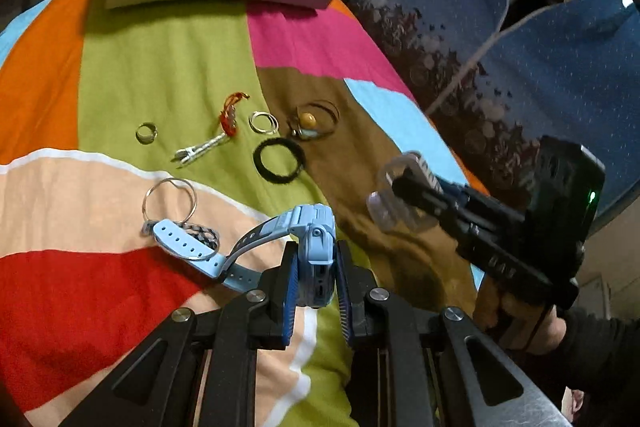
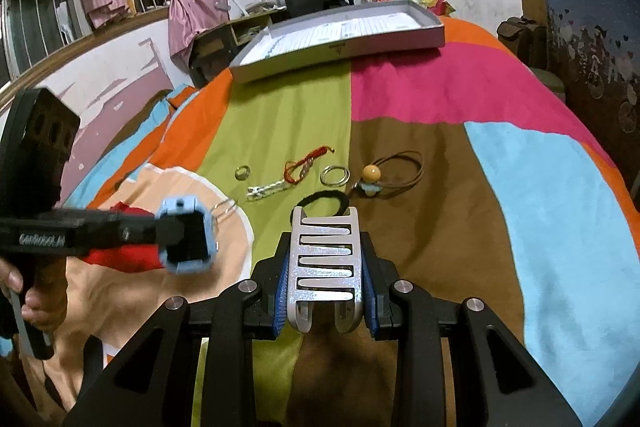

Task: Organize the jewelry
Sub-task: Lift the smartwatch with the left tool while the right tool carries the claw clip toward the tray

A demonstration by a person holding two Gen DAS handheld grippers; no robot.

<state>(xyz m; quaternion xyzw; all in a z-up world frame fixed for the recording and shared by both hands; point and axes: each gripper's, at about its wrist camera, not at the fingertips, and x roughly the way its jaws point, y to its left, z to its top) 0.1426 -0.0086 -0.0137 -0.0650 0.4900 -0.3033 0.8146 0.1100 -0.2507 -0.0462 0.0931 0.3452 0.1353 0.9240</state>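
My left gripper (image 1: 316, 269) is shut on a light blue wristwatch (image 1: 314, 227), pads pressing the sides of its case; the strap (image 1: 180, 237) hangs left over the bedspread. In the right wrist view the same watch (image 2: 202, 227) shows at the left gripper's tip (image 2: 180, 241). My right gripper (image 2: 326, 289) is shut on a silver slotted hair clip (image 2: 325, 247), seen as a pale clip (image 1: 382, 213) in the left wrist view. On the bedspread lie a ring (image 1: 146, 133), a red cord charm (image 1: 230, 115), a silver clasp (image 1: 200, 149), twin rings (image 1: 263, 123), a black hair tie (image 1: 279, 161) and a bead cord (image 1: 314, 121).
A shallow grey box (image 2: 340, 39) with a printed sheet inside lies open at the far end of the multicoloured bedspread (image 2: 500, 187). A wire hoop (image 1: 170, 197) sits under the watch strap. A blue patterned wall (image 1: 500, 47) borders the bed on the right. A hand (image 2: 28, 307) grips the left tool.
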